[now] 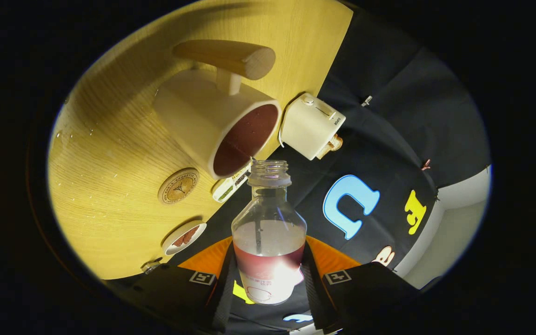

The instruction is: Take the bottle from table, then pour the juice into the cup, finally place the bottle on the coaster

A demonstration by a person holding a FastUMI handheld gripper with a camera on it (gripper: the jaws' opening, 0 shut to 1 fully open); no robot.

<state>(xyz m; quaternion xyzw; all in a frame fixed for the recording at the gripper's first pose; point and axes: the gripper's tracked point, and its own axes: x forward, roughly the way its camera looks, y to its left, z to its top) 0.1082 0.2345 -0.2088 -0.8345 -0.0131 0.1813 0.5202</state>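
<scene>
Tongs (268, 279) grip the bottle (268, 232) (uncapped), tilted at the cup (217, 123) on the wooden surface (110, 186), coaster (178, 186) nearby.

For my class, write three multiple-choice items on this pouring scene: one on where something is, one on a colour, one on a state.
1. Where is the bottle?
A. between the gripper fingers
B. lying on the table
C. standing on the coaster

2. What colour is the juice in the bottle?
A. green
B. red
C. blue

3. What is the state of the bottle's mouth?
A. capped
B. corked
C. open

Answers: 1 A, both fingers press its sides; 2 B, the liquid low in the bottle looks reddish; 3 C, the neck carries no cap, near the cup rim.
</scene>
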